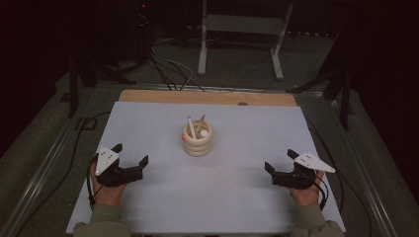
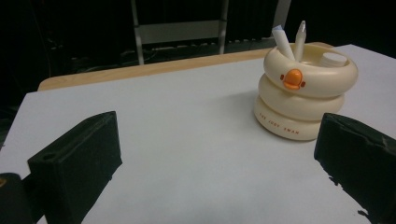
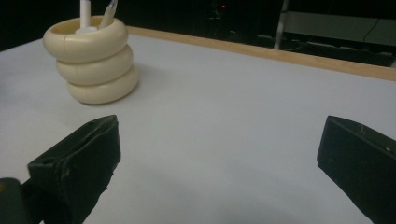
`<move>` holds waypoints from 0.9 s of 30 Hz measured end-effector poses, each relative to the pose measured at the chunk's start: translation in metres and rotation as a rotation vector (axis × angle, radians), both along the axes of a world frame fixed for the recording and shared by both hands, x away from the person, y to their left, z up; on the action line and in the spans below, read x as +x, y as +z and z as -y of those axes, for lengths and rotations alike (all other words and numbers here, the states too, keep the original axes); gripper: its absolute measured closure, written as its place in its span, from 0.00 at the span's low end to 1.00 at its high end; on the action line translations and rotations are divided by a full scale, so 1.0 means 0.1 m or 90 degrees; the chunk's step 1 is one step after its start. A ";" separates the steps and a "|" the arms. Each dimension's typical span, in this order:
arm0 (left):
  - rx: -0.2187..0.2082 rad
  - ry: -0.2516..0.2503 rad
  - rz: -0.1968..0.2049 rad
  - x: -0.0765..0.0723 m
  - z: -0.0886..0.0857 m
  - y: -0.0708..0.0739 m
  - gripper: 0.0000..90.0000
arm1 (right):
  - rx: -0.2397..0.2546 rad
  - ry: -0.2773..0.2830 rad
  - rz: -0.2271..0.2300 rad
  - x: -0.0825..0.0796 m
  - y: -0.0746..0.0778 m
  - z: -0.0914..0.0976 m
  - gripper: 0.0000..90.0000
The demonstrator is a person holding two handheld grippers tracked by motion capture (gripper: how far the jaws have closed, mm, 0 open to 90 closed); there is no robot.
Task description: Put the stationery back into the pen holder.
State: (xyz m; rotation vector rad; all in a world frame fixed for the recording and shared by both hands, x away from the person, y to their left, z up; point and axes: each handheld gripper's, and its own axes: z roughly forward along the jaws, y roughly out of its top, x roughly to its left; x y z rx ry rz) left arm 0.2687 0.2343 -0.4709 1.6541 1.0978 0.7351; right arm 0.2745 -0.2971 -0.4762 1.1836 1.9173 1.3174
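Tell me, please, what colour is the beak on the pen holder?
Orange, on the cream pen holder; the beak shows best in the left gripper view.

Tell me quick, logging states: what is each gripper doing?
Left gripper: open, holding nothing.
Right gripper: open, holding nothing.

The pen holder [image 3: 92, 58] hides the lower ends of the pens [image 2: 290, 41] standing in it. In the right gripper view the top edge cuts off their upper ends, and the holder's far side is unseen. Small lettering on its base ring, perhaps a brand, blurs in the left gripper view.
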 end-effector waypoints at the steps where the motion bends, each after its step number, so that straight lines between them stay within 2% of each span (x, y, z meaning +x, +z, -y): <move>1: -0.001 -0.001 0.001 0.00 0.00 0.00 0.01 | 0.004 -0.001 0.002 -0.01 0.00 0.02 0.00; 2: -0.002 -0.002 0.003 -0.01 0.00 0.00 0.01 | 0.011 -0.007 0.010 -0.03 0.01 0.05 0.00; 16: -0.007 -0.015 0.028 -0.06 0.01 0.05 0.01 | 0.048 -0.015 0.016 -0.05 0.02 0.11 0.00; 27: -0.006 -0.010 0.031 -0.06 0.02 0.05 0.01 | 0.048 -0.026 0.016 -0.05 0.02 0.15 0.00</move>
